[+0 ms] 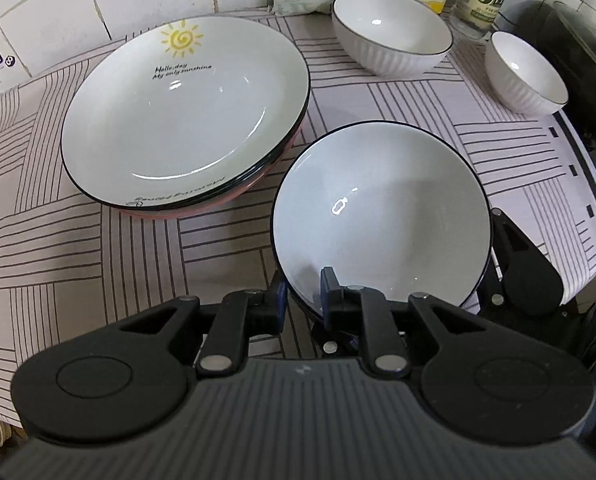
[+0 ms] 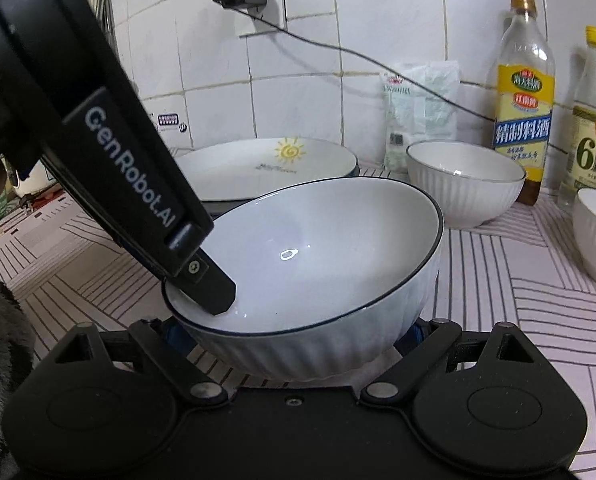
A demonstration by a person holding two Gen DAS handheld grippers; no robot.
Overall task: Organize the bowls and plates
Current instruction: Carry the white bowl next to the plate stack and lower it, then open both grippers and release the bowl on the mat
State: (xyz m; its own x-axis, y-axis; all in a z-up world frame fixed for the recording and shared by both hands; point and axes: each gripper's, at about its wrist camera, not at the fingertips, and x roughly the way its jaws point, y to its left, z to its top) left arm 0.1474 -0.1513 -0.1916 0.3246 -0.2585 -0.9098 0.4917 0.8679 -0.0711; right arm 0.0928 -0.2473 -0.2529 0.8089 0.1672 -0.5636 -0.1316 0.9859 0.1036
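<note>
The left gripper (image 1: 302, 292) is pinched nearly closed on the near rim of the bowl (image 1: 382, 216), one finger (image 1: 330, 288) inside and one outside. The bowl is tilted, its mouth facing the plates (image 1: 185, 112) stacked to its left, just apart from them. The right gripper (image 2: 298, 332) straddles the bowl's ribbed base with its jaws wide; whether they press it, I cannot tell. Bare striped cloth (image 1: 77, 248) lies left; two bowls (image 1: 392, 36) stand behind, to the right.

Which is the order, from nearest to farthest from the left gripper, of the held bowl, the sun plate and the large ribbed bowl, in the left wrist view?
1. Held bowl: its near rim sits between the left gripper fingers.
2. Sun plate: left of centre, top of a stack.
3. Large ribbed bowl: far back, near the bottles.
</note>
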